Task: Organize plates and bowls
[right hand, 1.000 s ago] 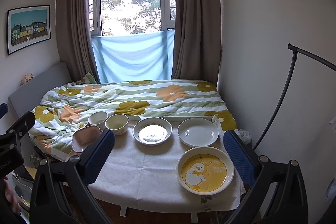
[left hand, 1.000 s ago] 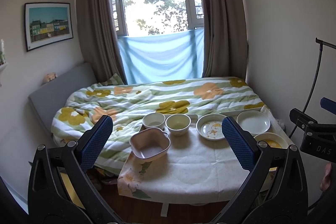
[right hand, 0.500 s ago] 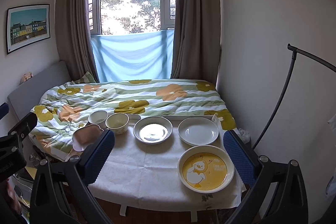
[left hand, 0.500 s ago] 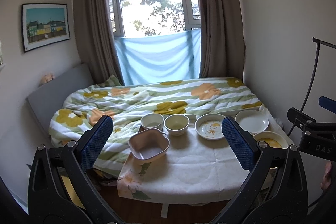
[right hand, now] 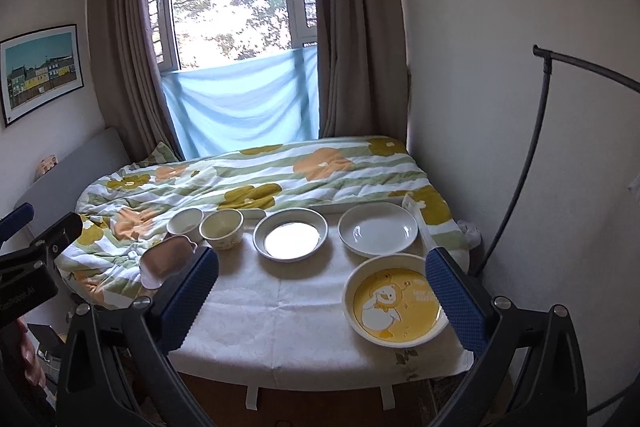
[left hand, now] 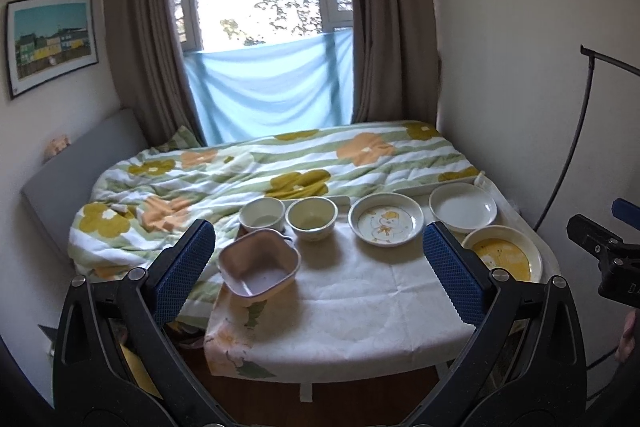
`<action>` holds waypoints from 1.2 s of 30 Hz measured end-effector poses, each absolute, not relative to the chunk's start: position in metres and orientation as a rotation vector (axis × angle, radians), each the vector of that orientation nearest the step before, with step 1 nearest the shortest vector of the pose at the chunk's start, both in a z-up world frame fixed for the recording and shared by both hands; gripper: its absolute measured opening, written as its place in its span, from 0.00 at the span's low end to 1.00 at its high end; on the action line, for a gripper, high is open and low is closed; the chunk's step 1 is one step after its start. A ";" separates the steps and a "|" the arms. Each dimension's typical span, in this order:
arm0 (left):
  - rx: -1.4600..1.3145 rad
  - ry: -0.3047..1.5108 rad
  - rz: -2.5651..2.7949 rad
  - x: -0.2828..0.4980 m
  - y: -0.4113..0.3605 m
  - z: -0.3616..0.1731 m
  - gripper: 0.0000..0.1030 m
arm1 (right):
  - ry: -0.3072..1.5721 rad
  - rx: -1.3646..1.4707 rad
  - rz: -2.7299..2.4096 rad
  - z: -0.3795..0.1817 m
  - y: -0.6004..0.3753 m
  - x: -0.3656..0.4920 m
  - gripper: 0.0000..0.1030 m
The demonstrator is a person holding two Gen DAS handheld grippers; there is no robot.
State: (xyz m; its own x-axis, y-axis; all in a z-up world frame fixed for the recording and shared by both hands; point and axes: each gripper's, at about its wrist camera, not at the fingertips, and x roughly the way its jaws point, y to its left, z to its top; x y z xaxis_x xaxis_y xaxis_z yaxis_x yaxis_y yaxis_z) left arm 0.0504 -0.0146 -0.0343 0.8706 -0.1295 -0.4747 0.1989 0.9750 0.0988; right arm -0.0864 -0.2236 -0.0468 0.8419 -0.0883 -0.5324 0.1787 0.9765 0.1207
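Note:
A small table with a white cloth (left hand: 352,303) stands at the foot of a bed. On it sit a pink square bowl (left hand: 259,267), a white round bowl (left hand: 262,214), a cream bowl (left hand: 312,218), a duck-print plate (left hand: 385,219), a plain white plate (left hand: 463,207) and a yellow duck plate (right hand: 396,301). My left gripper (left hand: 318,259) is open and empty, short of the table. My right gripper (right hand: 322,287) is open and empty, above the table's near side.
The bed with a flowered quilt (left hand: 256,171) lies beyond the table. A wall is close on the right, with a black curved stand (right hand: 532,163) beside it. A window with curtains is at the back.
Both grippers have moved forward toward the table and tilted slightly down; the dishes look larger. Nothing on the table has moved.

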 end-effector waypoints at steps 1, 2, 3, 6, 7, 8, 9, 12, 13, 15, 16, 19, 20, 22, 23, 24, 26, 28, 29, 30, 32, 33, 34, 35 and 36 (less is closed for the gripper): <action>0.146 0.505 -0.198 0.058 -0.020 -0.040 1.00 | 0.568 0.189 -0.148 -0.051 -0.230 -0.087 1.00; 0.145 0.528 -0.223 0.065 -0.026 -0.045 1.00 | 0.587 0.207 -0.167 -0.057 -0.237 -0.088 1.00; 0.142 0.556 -0.254 0.074 -0.034 -0.052 1.00 | 0.606 0.221 -0.193 -0.063 -0.246 -0.088 1.00; 0.138 0.647 -0.359 0.103 -0.063 -0.076 1.00 | 0.668 0.267 -0.228 -0.080 -0.277 -0.083 1.00; 0.139 0.671 -0.388 0.112 -0.072 -0.085 1.00 | 0.686 0.280 -0.235 -0.087 -0.288 -0.081 1.00; 0.141 0.691 -0.413 0.121 -0.083 -0.094 1.00 | 0.700 0.288 -0.237 -0.093 -0.295 -0.077 1.00; 0.139 0.720 -0.451 0.134 -0.096 -0.106 1.00 | 0.725 0.298 -0.231 -0.102 -0.306 -0.072 1.00; 0.144 0.802 -0.521 0.165 -0.131 -0.137 1.00 | 0.787 0.344 -0.209 -0.130 -0.331 -0.056 1.00; 0.147 0.839 -0.543 0.177 -0.144 -0.151 1.00 | 0.813 0.372 -0.201 -0.141 -0.342 -0.050 1.00; 0.161 0.904 -0.575 0.197 -0.165 -0.174 1.00 | 0.842 0.433 -0.172 -0.161 -0.361 -0.041 1.00; 0.175 0.936 -0.592 0.207 -0.178 -0.188 1.00 | 0.858 0.473 -0.155 -0.171 -0.371 -0.036 1.00; 0.238 1.012 -0.623 0.232 -0.211 -0.227 1.00 | 0.919 0.571 -0.127 -0.202 -0.395 -0.019 1.00; 0.254 1.047 -0.638 0.240 -0.224 -0.242 1.00 | 0.951 0.592 -0.132 -0.212 -0.402 -0.012 1.00; 0.270 1.108 -0.664 0.252 -0.239 -0.265 1.00 | 0.992 0.626 -0.130 -0.231 -0.414 0.000 1.00; 0.276 1.135 -0.676 0.255 -0.245 -0.273 0.99 | 1.014 0.648 -0.129 -0.241 -0.421 0.006 0.99; 0.285 1.158 -0.685 0.259 -0.253 -0.283 0.97 | 1.025 0.662 -0.124 -0.247 -0.426 0.010 0.95; 0.308 1.199 -0.701 0.266 -0.266 -0.299 0.89 | 1.052 0.684 -0.114 -0.258 -0.434 0.018 0.83; 0.325 1.239 -0.714 0.271 -0.275 -0.313 0.76 | 1.081 0.700 -0.119 -0.269 -0.443 0.025 0.67; 0.334 1.258 -0.720 0.274 -0.280 -0.320 0.70 | 1.088 0.709 -0.116 -0.273 -0.446 0.027 0.64; 0.341 1.268 -0.721 0.276 -0.283 -0.325 0.67 | 1.094 0.717 -0.115 -0.277 -0.450 0.029 0.60; 0.349 1.291 -0.725 0.279 -0.289 -0.334 0.57 | 1.099 0.722 -0.117 -0.280 -0.453 0.031 0.55; 0.347 1.302 -0.731 0.281 -0.291 -0.337 0.54 | 1.103 0.721 -0.119 -0.282 -0.455 0.033 0.51; 0.341 1.313 -0.740 0.282 -0.292 -0.340 0.52 | 1.105 0.719 -0.121 -0.283 -0.456 0.034 0.45; 0.338 1.321 -0.744 0.283 -0.293 -0.342 0.47 | 1.107 0.716 -0.122 -0.284 -0.458 0.035 0.42; 0.338 1.326 -0.747 0.283 -0.294 -0.344 0.42 | 1.109 0.713 -0.123 -0.285 -0.459 0.035 0.34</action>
